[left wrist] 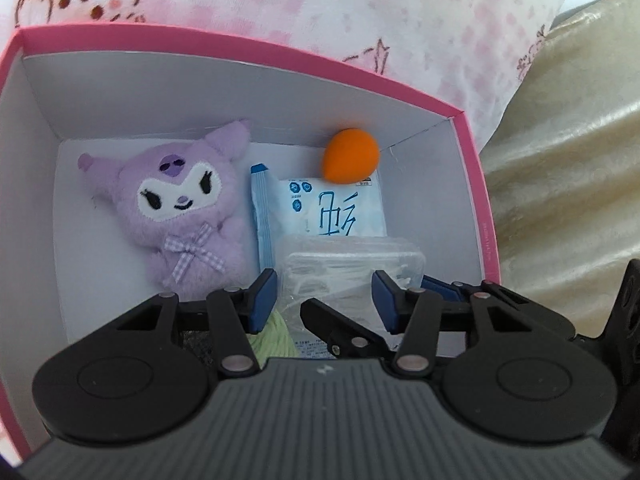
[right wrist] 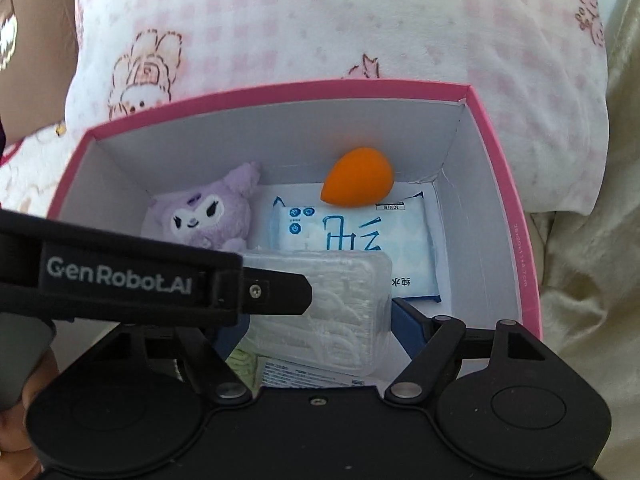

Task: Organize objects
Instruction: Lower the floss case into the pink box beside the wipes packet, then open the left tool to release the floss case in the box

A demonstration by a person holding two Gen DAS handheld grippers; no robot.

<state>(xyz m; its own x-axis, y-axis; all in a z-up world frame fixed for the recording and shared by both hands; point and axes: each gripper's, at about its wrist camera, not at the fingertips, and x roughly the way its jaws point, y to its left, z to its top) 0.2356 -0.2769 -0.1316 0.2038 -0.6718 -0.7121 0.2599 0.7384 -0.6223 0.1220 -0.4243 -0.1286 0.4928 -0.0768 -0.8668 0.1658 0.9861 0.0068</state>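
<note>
1. The clear plastic case point(left wrist: 352, 264) lies inside the pink-rimmed box point(left wrist: 280, 50), at the near edge towards the right wall. Its far end overlaps the wipes packet, and a pale green item point(left wrist: 276, 336) peeks out beneath it.
2. The left tool point(left wrist: 324, 300) has its blue pads apart with the near part of the case between them. Whether they press on it I cannot tell.
3. The right tool point(right wrist: 318, 328) flanks the same case, 1 pad close at each side. Contact cannot be told here either. 1 black finger of the left tool crosses its view over the case.
4. The blue and white wipes packet point(left wrist: 340, 208) lies flat in the middle of the box floor.
5. The orange teardrop sponge point(left wrist: 351, 156) rests on the packet's far end, by the back wall.
6. The purple plush toy point(left wrist: 180, 208) lies face up to the left of the packet.
7. Behind the box is a pink checked fleece point(left wrist: 320, 8); a beige fabric point(left wrist: 560, 160) lies to its right.
</note>
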